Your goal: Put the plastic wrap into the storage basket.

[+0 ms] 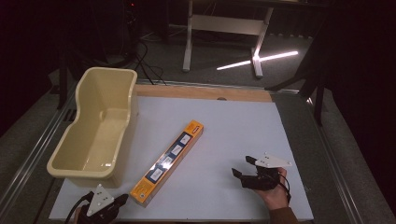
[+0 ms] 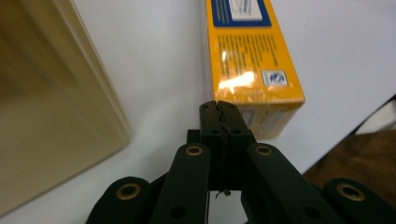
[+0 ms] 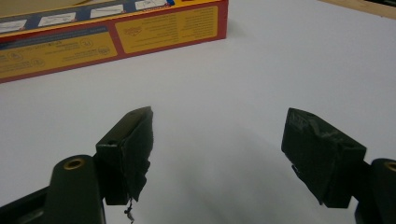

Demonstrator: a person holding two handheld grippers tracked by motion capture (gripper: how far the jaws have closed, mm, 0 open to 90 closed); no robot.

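Observation:
A long yellow-orange box (image 1: 168, 162) with blue label panels lies diagonally on the white board (image 1: 233, 126). My left gripper (image 1: 122, 199) sits at the board's near-left corner, shut with nothing between its jaws. In the left gripper view its closed tips (image 2: 219, 109) rest just short of the box's near end (image 2: 252, 51); whether they touch it I cannot tell. My right gripper (image 1: 243, 166), held in a hand at the near right, stands open over bare board. From the right gripper view, its spread jaws (image 3: 219, 126) point toward the box's long side (image 3: 107, 32), well short of it.
A cream plastic tub (image 1: 88, 175) stands on the left part of the board, close beside the box; its wall (image 2: 46, 116) is just left of my left gripper. A wooden strip (image 1: 205, 92) runs along the board's far edge. Dark floor surrounds the table.

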